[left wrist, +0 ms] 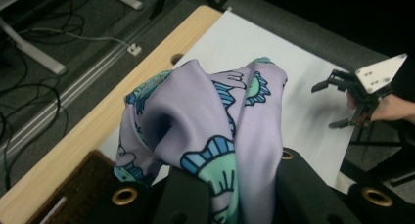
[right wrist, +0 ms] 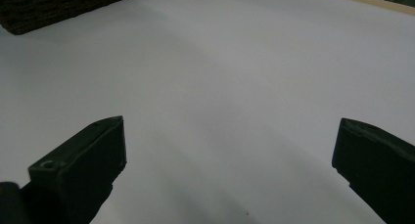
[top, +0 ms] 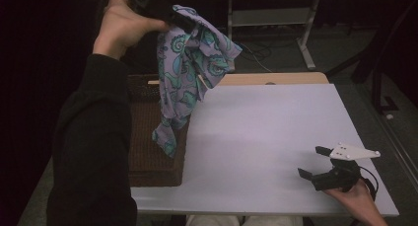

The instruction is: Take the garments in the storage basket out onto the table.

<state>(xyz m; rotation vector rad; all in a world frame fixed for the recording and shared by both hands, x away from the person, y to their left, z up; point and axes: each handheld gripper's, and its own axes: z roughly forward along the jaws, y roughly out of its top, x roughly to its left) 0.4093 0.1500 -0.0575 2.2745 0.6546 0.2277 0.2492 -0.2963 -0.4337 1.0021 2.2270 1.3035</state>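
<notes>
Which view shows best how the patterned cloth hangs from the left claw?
The high view: the patterned cloth shows whole, clamped in the raised left claw and hanging down over the brown basket. The left gripper view shows only its bunched top between the jaws. The right gripper view looks across the white tabletop.

Legible text, labels, brands, numbers, signs: none; the cloth carries only a printed paisley pattern in teal and blue on lilac, with no lettering.

A lab or workroom: bare white table, floor cables, metal desk legs
</notes>
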